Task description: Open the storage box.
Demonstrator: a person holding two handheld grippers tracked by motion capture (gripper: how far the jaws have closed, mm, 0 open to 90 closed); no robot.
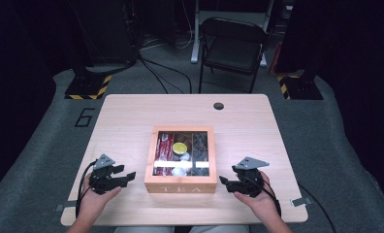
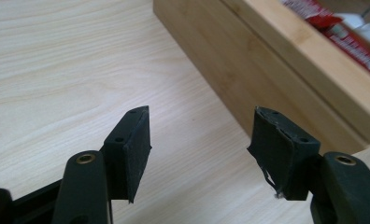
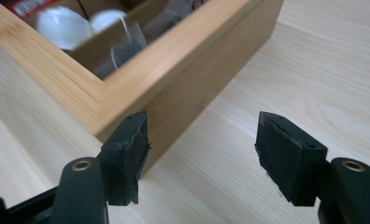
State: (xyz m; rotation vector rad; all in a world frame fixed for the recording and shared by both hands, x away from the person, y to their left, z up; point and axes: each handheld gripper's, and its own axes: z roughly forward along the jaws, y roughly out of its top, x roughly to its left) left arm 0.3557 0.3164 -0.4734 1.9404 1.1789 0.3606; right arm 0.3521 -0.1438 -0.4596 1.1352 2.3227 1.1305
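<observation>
A wooden tea box [image 1: 181, 185] marked "TEA" on its front sits shut in the middle of the table. Through its clear lid I see red packets [image 1: 164, 147], a yellow round item [image 1: 180, 147] and white pieces. My left gripper [image 1: 127, 176] is open just left of the box's front corner, nothing between its jaws; the box side [image 2: 267, 70] lies close ahead of it. My right gripper [image 1: 225, 181] is open just right of the box, facing its front right corner [image 3: 141, 88], a short gap away.
The light wood table [image 1: 132, 116] has a dark round hole [image 1: 218, 106] near its far edge. Behind the table stands a black folding chair [image 1: 233, 46]. Cables trail from both grippers over the table's front edge.
</observation>
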